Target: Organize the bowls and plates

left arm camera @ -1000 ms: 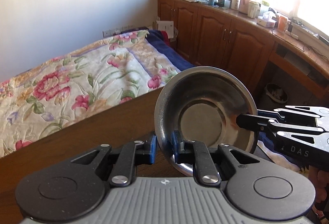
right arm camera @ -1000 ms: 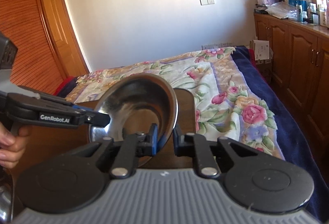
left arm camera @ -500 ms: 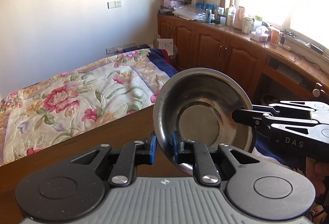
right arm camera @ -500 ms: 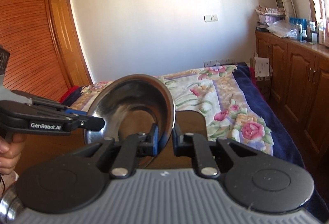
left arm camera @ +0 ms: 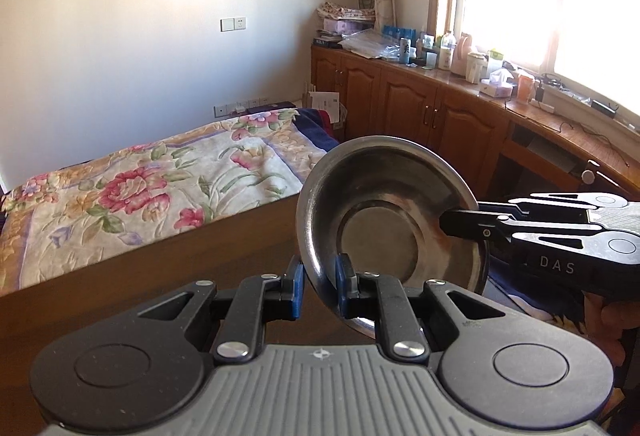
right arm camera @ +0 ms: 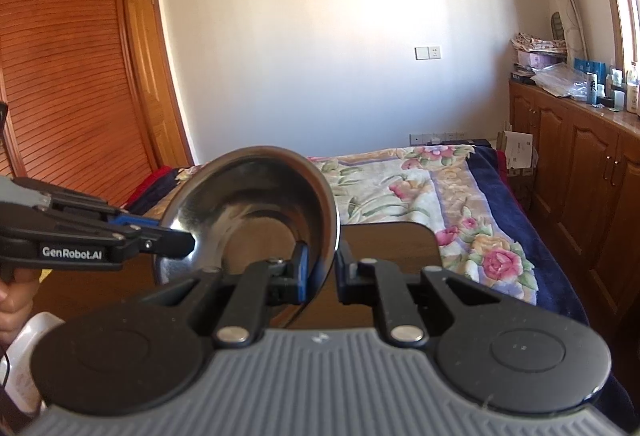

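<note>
The left hand-held gripper (left arm camera: 320,290) is clamped on the near rim of a round, shallow stainless-steel bowl (left arm camera: 384,211), its blue-padded fingers (left arm camera: 297,290) pinching the metal edge between them. The bowl is held in the air, tilted steeply with its hollow facing the left wrist camera, and sits at about 1 o'clock from that gripper. The right hand-held gripper (right arm camera: 320,272) is likewise closed on the same bowl (right arm camera: 256,203), gripping the opposite rim; in the left wrist view it enters from 3 o'clock (left arm camera: 460,226), its tip lying against the bowl's inner wall. Below the bowl lies a brown wooden desk (left arm camera: 160,276). Beyond the desk, at 11 o'clock in the left view, is a bed with a floral quilt (left arm camera: 140,183). Brown wooden cabinets (left arm camera: 420,107) run along the window wall at 1 o'clock, their top crowded with bottles and boxes.
</note>
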Available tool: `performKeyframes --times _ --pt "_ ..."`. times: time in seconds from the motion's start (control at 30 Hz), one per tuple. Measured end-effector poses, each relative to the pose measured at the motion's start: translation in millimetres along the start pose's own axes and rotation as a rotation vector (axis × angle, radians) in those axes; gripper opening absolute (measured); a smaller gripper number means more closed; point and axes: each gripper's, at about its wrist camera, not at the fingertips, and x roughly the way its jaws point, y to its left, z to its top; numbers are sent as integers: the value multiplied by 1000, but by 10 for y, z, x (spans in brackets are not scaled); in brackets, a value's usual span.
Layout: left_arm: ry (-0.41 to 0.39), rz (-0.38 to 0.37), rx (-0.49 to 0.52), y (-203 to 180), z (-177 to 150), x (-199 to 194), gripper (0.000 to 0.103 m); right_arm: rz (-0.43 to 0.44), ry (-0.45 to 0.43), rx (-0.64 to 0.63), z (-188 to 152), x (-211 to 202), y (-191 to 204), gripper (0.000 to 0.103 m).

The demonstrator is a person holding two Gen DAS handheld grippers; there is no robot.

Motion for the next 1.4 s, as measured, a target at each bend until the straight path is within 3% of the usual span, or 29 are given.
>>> performKeyframes --times 0.77,1.4 --pt "-6 38 -53 141 -729 -593 18 69 44 -37 -357 -217 620 16" --pt "15 27 -97 142 -1153 -711 18 96 77 -12 -690 -344 819 16"
